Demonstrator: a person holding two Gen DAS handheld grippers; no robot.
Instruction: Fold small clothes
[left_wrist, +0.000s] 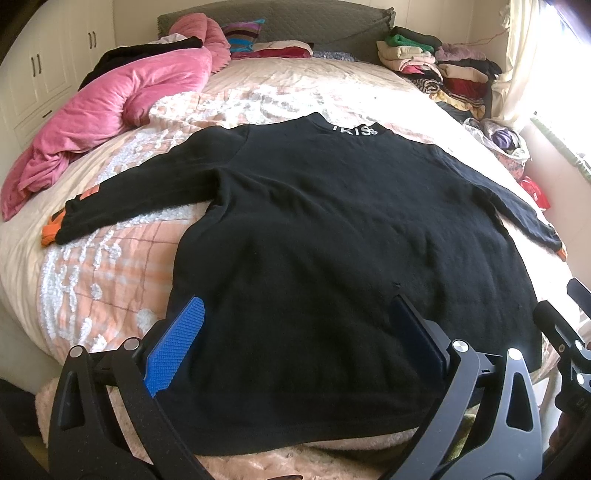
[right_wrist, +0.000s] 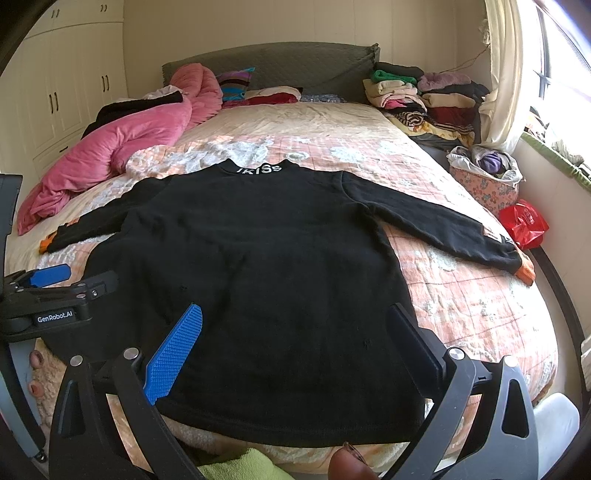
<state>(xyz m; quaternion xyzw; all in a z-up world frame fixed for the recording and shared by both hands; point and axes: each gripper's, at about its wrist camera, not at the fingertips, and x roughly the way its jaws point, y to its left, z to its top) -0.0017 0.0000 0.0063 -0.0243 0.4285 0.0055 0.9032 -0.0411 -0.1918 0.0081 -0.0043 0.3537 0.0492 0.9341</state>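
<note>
A black long-sleeved sweater (left_wrist: 332, 229) (right_wrist: 258, 266) lies flat on the bed, both sleeves spread out, white lettering on its collar (left_wrist: 354, 130) (right_wrist: 259, 169) at the far end. Orange cuffs (left_wrist: 51, 230) (right_wrist: 526, 273) show at the sleeve ends. My left gripper (left_wrist: 299, 314) hovers open above the hem near the sweater's left side, holding nothing. My right gripper (right_wrist: 297, 321) is open above the hem nearer the right side, also holding nothing. The left gripper (right_wrist: 70, 278) appears at the left edge of the right wrist view.
A pink quilt (left_wrist: 110, 110) (right_wrist: 110, 147) is bunched at the bed's far left. Stacks of folded clothes (left_wrist: 436, 66) (right_wrist: 424, 96) sit at the far right by the headboard. A basket of clothes (right_wrist: 484, 181) and a red bag (right_wrist: 522, 223) stand beside the bed at the right.
</note>
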